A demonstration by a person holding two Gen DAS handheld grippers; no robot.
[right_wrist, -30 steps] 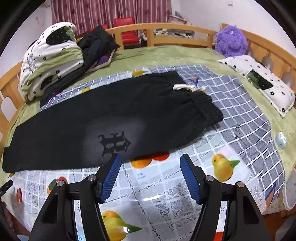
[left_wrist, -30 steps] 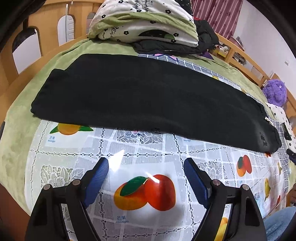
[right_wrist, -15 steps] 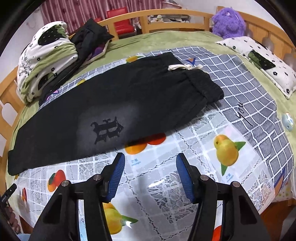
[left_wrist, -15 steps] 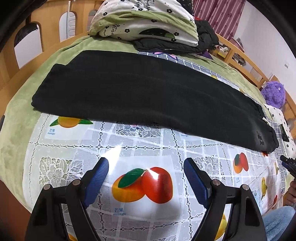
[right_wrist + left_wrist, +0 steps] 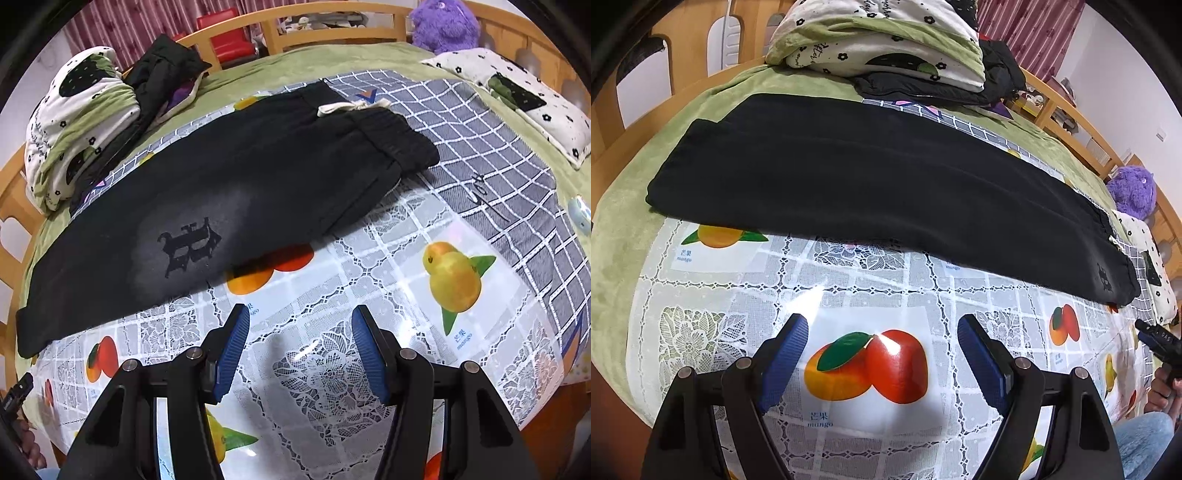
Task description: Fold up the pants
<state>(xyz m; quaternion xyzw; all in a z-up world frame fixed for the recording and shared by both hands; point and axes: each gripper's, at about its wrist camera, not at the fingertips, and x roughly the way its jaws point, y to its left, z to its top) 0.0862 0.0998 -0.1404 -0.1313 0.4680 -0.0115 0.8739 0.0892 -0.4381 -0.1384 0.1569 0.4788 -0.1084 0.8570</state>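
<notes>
Black pants (image 5: 871,192) lie flat across the bed, folded lengthwise with one leg on the other, cuffs at the left and elastic waistband at the right. In the right wrist view the pants (image 5: 207,199) show a dark logo and a white drawstring (image 5: 351,108). My left gripper (image 5: 882,334) is open and empty, low over the fruit-print cloth, short of the pants' near edge. My right gripper (image 5: 300,317) is open and empty, just short of the pants' near edge below the logo.
A fruit-print plastic cloth (image 5: 871,369) covers the near part of the green bed. Folded quilts and a black jacket (image 5: 897,48) are piled behind the pants. A purple plush toy (image 5: 443,22) and pillow (image 5: 524,96) lie at the right. Wooden rails (image 5: 332,22) surround the bed.
Both grippers have drawn back and lowered slightly, so the pants sit farther up in both views. The right gripper's fingers have narrowed a little but stay open. The pants have not moved.
</notes>
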